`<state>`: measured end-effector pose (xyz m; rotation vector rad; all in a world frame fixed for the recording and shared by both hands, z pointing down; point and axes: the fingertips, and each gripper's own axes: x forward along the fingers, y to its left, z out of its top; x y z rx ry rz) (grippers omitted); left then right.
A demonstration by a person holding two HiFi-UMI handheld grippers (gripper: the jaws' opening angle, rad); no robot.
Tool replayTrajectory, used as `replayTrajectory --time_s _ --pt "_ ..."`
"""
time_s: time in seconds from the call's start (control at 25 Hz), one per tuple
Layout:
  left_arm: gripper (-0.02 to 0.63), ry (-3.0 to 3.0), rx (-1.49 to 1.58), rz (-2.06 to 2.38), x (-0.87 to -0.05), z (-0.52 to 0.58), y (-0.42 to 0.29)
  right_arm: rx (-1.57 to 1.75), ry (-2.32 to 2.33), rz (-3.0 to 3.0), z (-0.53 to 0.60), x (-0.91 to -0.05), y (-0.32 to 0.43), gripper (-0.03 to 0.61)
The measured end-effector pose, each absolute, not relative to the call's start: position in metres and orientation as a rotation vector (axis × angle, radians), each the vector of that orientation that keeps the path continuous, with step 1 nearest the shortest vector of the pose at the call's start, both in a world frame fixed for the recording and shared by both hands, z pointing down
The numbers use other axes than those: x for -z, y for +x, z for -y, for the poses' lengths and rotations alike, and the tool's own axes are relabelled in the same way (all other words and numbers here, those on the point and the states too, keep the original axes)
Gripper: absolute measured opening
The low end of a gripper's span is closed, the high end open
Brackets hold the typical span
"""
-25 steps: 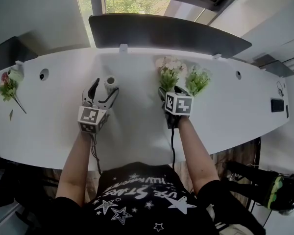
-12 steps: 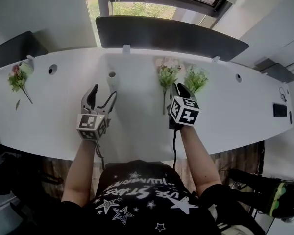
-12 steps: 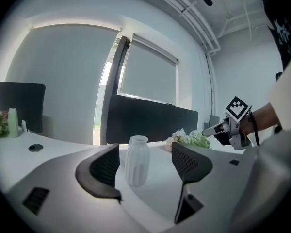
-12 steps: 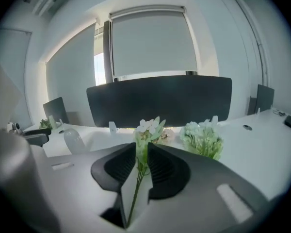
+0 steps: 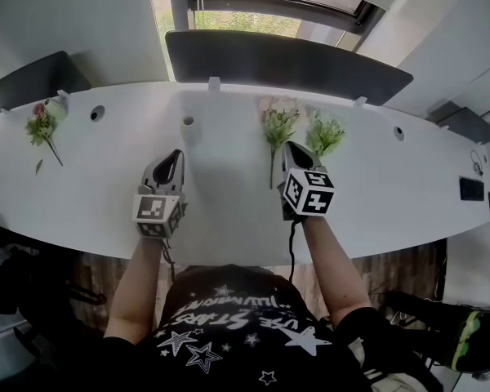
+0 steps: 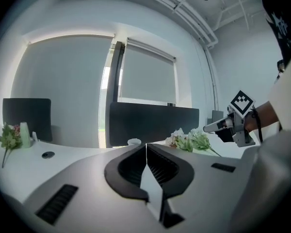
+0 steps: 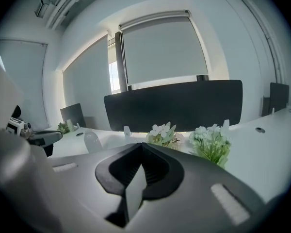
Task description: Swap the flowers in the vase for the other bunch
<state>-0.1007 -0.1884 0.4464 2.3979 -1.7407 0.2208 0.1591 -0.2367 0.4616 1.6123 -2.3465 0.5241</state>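
Note:
A small white vase [image 5: 187,127] stands upright on the white desk [image 5: 229,202], its mouth showing no flowers. Two pale bunches lie flat to its right, one white and pink [image 5: 278,123], one greener [image 5: 325,133]. My left gripper [image 5: 174,157] hangs short of the vase, nearer me. My right gripper [image 5: 291,149] hovers just short of the stems. Both sets of jaws have just been closing and are now shut with nothing between them. In the left gripper view the vase [image 6: 134,141] and bunches [image 6: 186,141] lie beyond the closed tips [image 6: 146,144].
A third bunch with pink blooms [image 5: 41,126] lies at the desk's far left. A dark divider panel [image 5: 286,60] runs along the back edge, with cable holes [image 5: 97,113] in the desktop. A dark device [image 5: 472,189] sits at the far right.
Both grippers have drawn back toward me, away from the vase and the flowers. Their jaws, open before, are now shut on nothing.

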Motion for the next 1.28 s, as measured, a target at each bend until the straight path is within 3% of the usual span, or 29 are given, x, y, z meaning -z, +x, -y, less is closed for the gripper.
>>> replayTrajectory --time_s 0.68,1.0,1.28 --pt "0.006 2.512 -0.234 1.688 -0.442 0.187 -0.030 -0.603 1.719 2.193 0.212 -0.487 0.254 0.002" --pt "0.008 2.508 -0.192 1.659 -0.444 0.189 -0.006 -0.855 1.700 2.031 0.217 -0.534 0.310 0.003" --pt "0.008 2.479 -0.237 1.674 -0.452 0.191 -0.005 -1.025 1.572 2.018 0.238 -0.559 0.302 0.097"
